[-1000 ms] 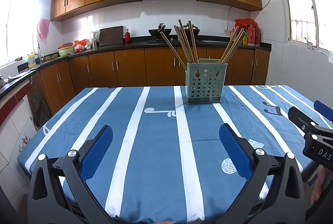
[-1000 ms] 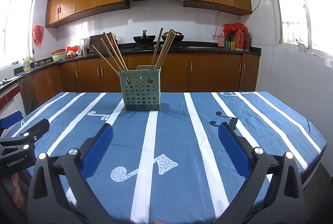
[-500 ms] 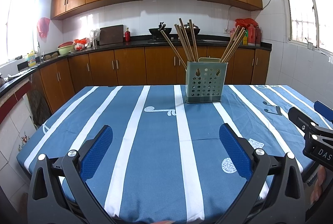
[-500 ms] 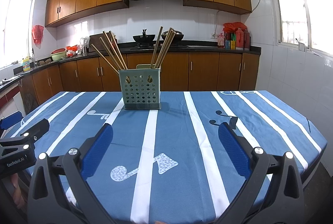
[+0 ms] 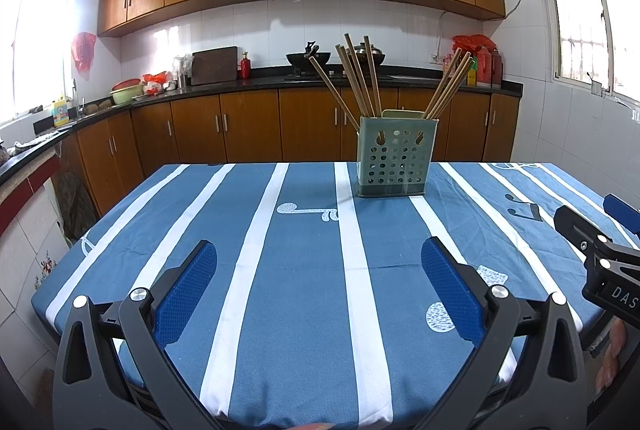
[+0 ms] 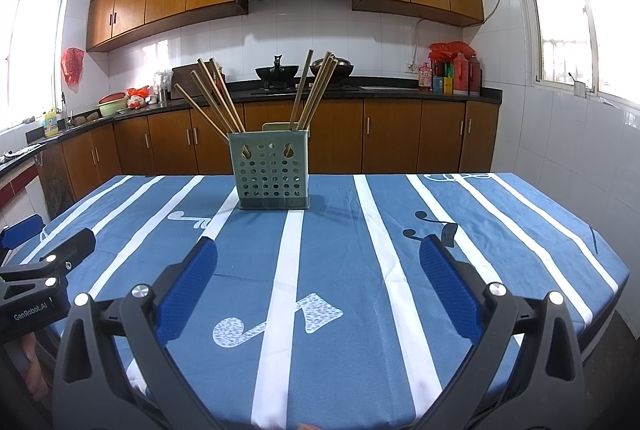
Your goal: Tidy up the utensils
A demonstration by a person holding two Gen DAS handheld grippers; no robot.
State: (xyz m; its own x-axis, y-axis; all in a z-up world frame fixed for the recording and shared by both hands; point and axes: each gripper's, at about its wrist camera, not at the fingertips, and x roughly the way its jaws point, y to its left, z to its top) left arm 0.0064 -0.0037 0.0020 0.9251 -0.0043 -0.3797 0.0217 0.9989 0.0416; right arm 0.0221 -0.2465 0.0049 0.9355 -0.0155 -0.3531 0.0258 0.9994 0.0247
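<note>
A pale green perforated plastic utensil holder [image 5: 393, 157] stands upright toward the far side of the worktop [image 5: 304, 294], which is covered in a blue cloth with white stripes and music notes. Out of it rise long brown wooden chopsticks [image 5: 357, 78] in two bunches: one fans up and to the left, the other [image 5: 447, 86] leans up and to the right. Their long axes run steeply upward, tips splayed outward. No loose utensil shows anywhere on the cloth.

Both grippers are held low at the near edge, side by side, pointing at the holder. The left gripper [image 5: 318, 290] has its blue-padded fingers spread wide with nothing between them, and the right gripper [image 6: 318, 286] is the same, wide apart and empty.

The holder lies straight ahead and well apart from both. From the left gripper it sits a little to the right of centre; from the right gripper it sits a little to the left [image 6: 273, 174]. So it stands roughly between the two, and I cannot say either is clearly nearer.

With every chopstick in the holder, this would fit sticks already gathered up, or sticks waiting to be sorted between compartments.
</note>
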